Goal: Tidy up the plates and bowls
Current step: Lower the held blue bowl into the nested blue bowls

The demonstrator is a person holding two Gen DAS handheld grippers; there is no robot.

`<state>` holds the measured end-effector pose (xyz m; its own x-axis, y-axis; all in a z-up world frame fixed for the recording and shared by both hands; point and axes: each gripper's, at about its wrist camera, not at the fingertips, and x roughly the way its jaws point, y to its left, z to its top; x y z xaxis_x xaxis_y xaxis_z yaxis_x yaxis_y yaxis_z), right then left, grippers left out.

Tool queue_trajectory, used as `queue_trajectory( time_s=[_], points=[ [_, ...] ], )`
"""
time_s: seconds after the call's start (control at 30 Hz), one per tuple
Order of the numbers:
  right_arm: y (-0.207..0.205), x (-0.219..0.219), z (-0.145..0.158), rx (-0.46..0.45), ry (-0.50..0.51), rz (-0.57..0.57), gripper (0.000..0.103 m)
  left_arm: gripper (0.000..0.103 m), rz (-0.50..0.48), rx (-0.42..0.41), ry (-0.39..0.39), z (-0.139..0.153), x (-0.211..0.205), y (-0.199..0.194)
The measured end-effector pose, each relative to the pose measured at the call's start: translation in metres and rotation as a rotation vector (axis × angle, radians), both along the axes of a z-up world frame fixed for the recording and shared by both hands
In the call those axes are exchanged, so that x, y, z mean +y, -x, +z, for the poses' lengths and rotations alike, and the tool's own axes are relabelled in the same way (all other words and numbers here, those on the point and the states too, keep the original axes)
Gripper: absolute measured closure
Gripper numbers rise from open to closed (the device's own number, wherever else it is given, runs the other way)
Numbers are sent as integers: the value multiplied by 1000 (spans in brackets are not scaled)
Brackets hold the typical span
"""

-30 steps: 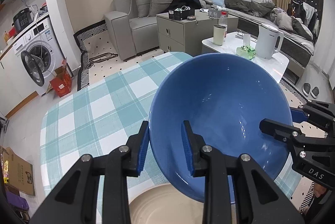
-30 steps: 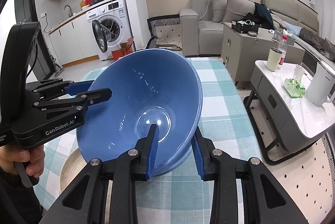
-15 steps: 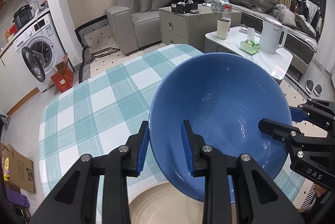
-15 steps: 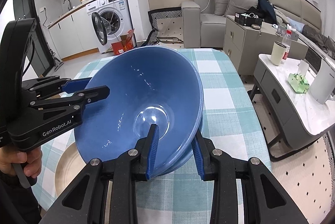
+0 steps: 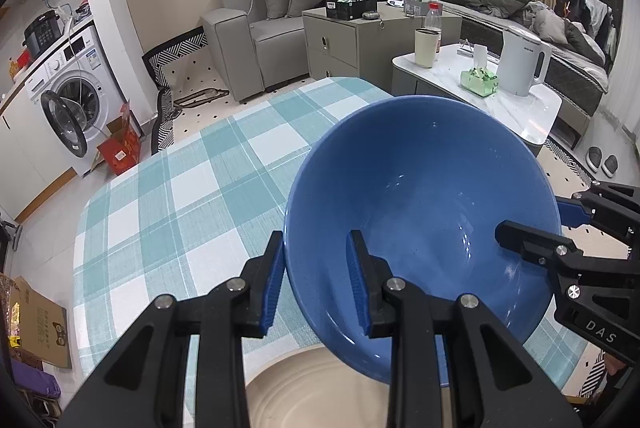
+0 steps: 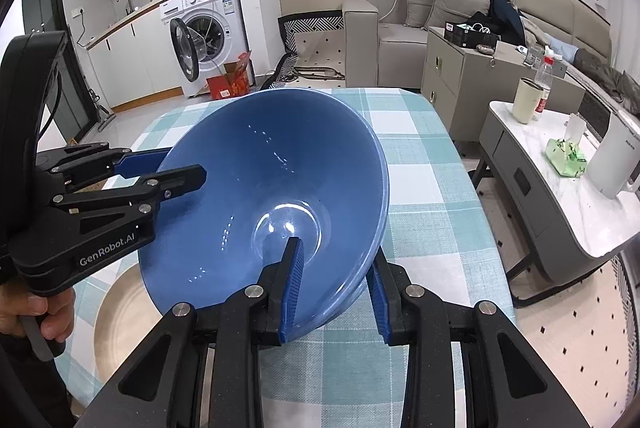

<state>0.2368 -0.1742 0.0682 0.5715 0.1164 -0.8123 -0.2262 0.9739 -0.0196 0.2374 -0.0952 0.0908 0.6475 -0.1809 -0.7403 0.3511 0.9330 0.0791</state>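
Bowl [image 5: 420, 196] showing glossy mid-blue inside and out; gripper pads [image 5: 354, 280] showing a darker, ribbed blue, set on matte black fingers [image 6: 256, 312]; tablecloth [image 5: 180, 212] running in a teal, pale aqua and white check; plate [image 5: 312, 392] showing plain cream-beige; sofa [image 5: 276, 8] sitting in grey-beige; floor rug [image 6: 312, 28] carrying a black-and-white chevron border; kettle [image 5: 520, 62] showing white; tissue pack [image 5: 478, 82] showing light green; cardboard box [image 5: 120, 148] showing red; washing machine [image 6: 208, 24] showing white.
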Motion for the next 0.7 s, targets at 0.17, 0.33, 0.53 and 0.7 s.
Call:
queue_trajectory(
  time_s=[0.17, 0.33, 0.53, 0.7],
  points=[
    [-1, 1, -2, 3, 8, -4, 71, 75, 0, 7, -7, -4, -1, -1],
    [-1, 4, -7, 12, 30, 2, 71, 75, 7, 7, -20, -9, -2, -2],
    [-3, 5, -12, 19, 36, 4, 71, 75, 9, 11, -25, -13, -2, -2],
    [-4, 6, -13, 21, 37, 6, 71, 75, 11, 15, -26, -15, -1, -3]
  ],
)
